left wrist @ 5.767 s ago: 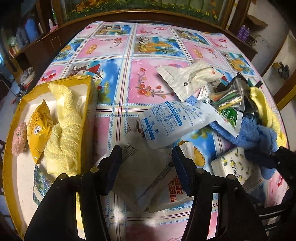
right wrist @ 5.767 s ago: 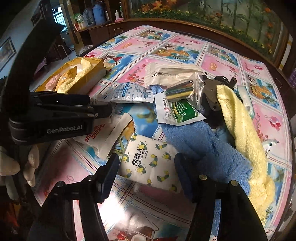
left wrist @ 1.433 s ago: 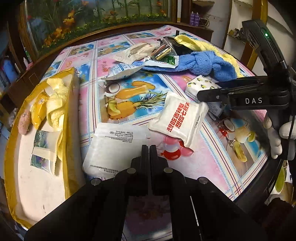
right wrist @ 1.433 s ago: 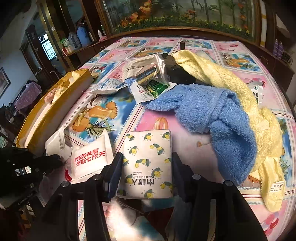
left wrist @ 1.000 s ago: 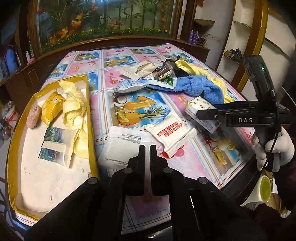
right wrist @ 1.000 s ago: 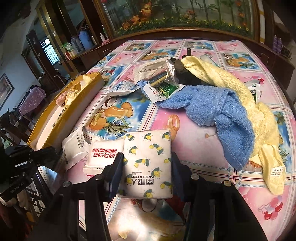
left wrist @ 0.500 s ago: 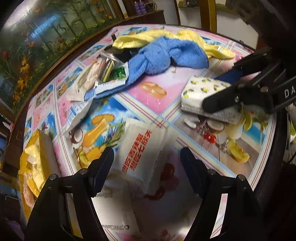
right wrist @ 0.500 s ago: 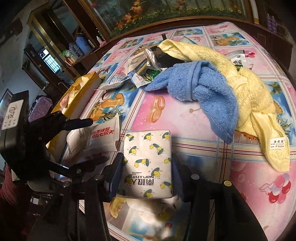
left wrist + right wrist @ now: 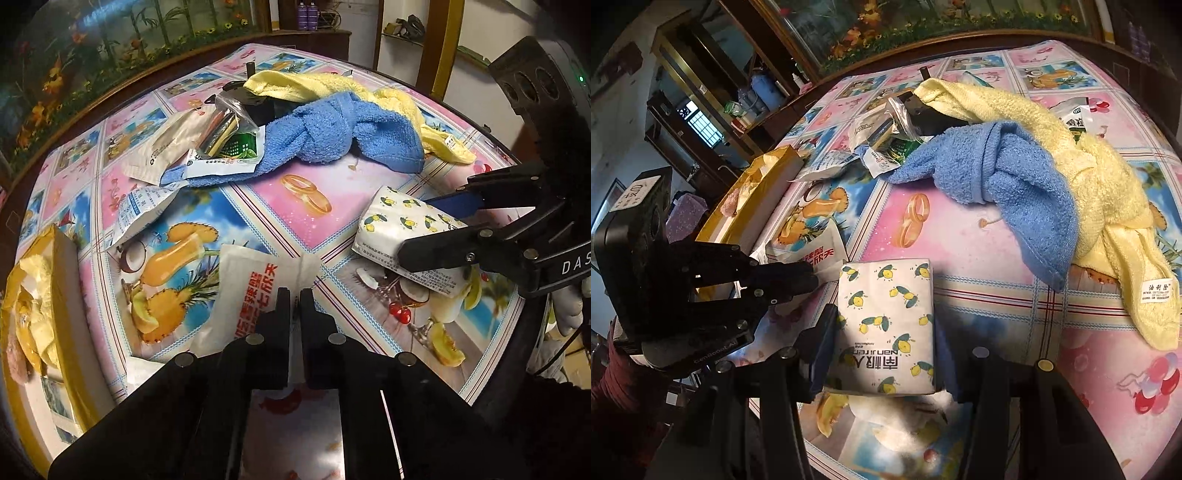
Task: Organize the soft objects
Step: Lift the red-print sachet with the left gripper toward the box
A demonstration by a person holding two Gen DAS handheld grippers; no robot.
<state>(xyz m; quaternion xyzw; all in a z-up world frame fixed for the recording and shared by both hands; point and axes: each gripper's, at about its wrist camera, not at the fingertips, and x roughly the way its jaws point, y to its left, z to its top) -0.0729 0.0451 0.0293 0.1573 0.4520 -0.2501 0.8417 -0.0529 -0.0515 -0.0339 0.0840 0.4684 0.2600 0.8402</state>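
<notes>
My left gripper is shut on the near edge of a white packet with red lettering, which lies on the patterned tablecloth. The right wrist view shows that left gripper pinching the packet's corner. The right gripper is shut on a lemon-print tissue pack, one pad on each long side. In the left wrist view the same pack hangs tilted just above the table in the right gripper. A blue towel and a yellow towel lie bunched together farther back.
A yellow tray at the left holds yellow cloths and small packets. Several pouches and a clear bag of coloured sticks sit beside the towels. Another white pouch lies under my left gripper. The table edge curves close on the right.
Half a second ago my left gripper stood open above the red-lettered packet; now it has dropped and closed on the packet's edge. The right gripper has kept its hold on the tissue pack.
</notes>
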